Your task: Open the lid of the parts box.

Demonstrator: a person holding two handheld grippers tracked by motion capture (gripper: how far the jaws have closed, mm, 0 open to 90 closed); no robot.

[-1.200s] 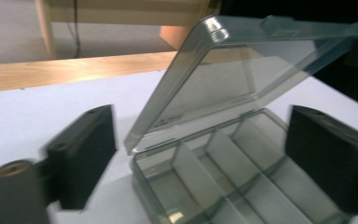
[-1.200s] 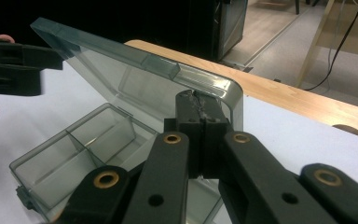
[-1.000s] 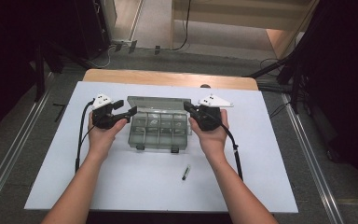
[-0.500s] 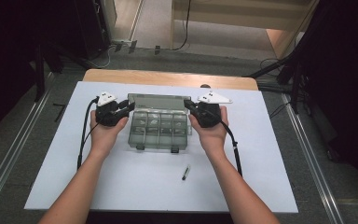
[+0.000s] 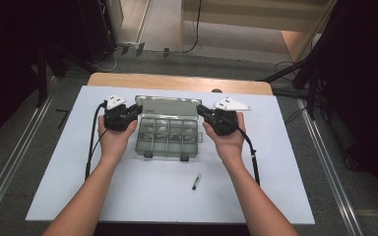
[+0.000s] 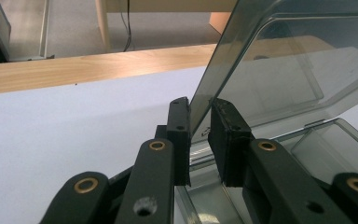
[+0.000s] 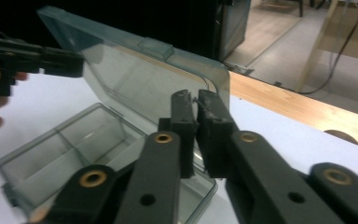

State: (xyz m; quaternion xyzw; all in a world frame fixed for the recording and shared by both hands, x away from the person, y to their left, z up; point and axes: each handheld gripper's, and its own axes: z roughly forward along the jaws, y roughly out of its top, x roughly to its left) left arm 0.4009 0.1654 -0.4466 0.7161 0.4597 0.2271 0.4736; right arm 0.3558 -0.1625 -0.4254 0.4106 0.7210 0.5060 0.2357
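Lid (image 6: 279,65) edges of the clear compartment box (image 5: 166,137), set mid-tabletop (image 5: 128,196), are straddled at both ends: the left tool (image 6: 199,122) sits narrow around the left edge with a slight gap, and the right tool (image 7: 196,116) appears pinched on the right edge. Judged as a lid swing, both ends should be moved together and evenly, so the hinge is not twisted and the box is not dragged toward the small pen-like item (image 5: 196,181).

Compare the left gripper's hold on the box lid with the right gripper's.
The left gripper straddles the lid at its left edge, with a gap visible between its jaws; the right gripper sits at the lid's right edge with its jaws nearly together. Both are at the raised clear lid of the compartment box, one on each side.
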